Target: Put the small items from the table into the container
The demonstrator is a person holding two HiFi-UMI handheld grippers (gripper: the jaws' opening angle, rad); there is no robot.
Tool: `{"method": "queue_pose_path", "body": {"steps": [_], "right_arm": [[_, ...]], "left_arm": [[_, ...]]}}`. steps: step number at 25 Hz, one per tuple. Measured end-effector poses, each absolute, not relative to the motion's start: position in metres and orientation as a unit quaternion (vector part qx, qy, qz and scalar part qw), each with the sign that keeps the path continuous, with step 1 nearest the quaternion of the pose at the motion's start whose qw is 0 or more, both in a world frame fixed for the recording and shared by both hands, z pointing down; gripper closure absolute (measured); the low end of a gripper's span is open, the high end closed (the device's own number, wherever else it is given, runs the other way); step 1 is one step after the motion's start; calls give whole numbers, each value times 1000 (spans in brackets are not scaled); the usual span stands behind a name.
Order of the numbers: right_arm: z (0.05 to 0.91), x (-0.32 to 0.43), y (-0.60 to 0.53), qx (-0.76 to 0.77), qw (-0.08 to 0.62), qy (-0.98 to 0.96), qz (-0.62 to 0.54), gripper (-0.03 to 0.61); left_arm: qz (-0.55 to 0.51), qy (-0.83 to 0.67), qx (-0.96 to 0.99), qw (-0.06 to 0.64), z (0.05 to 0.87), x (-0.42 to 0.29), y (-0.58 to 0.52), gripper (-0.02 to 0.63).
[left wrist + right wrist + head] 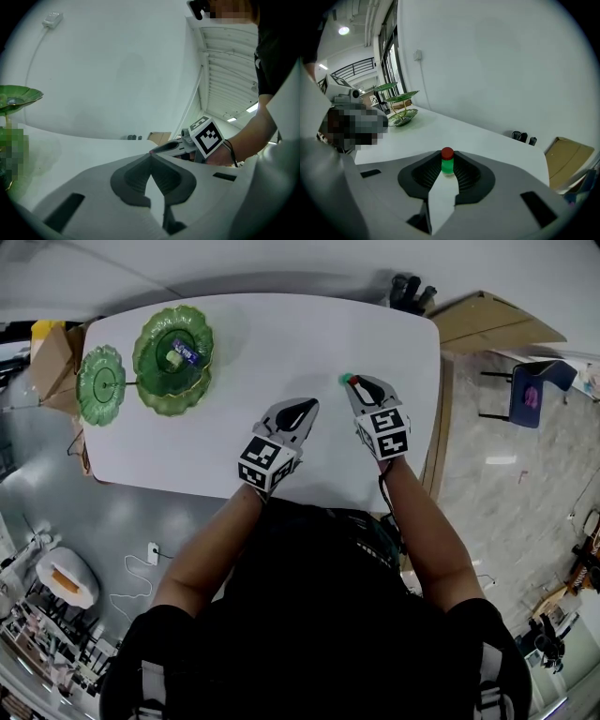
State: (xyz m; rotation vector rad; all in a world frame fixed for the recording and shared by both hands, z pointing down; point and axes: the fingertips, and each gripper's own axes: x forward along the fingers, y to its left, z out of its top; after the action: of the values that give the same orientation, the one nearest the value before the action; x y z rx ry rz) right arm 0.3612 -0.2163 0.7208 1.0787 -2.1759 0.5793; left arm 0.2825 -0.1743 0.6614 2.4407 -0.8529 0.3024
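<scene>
Head view: a small bottle point(346, 379) is seen at the tips of the right gripper point(362, 383) on the table point(281, 334), well apart from the green tiered dish point(173, 357) at far left. Left gripper view: the left gripper point(151, 156) is held closed tip to tip, with nothing in it. Right gripper view: the jaws are half closed, pads pressed on the bottle below its red cap point(447, 153). The bottle is best lifted straight up and held upright, then carried to the dish.
</scene>
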Motion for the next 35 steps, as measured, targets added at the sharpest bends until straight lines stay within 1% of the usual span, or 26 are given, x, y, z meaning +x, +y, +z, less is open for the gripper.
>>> {"method": "queue_pose_path", "body": {"steps": [14, 22, 28, 35], "right_arm": [[641, 359, -175, 415, 259, -855, 170, 494], [575, 346, -131, 393, 215, -883, 140, 494], [551, 341, -116, 379, 211, -895, 102, 494], [535, 340, -108, 375, 196, -901, 95, 494]], "left_arm": [[102, -331, 910, 229, 628, 281, -135, 606], [85, -363, 907, 194, 588, 268, -112, 606], [75, -391, 900, 175, 567, 262, -101, 606], [73, -400, 899, 160, 554, 262, -95, 606]]}}
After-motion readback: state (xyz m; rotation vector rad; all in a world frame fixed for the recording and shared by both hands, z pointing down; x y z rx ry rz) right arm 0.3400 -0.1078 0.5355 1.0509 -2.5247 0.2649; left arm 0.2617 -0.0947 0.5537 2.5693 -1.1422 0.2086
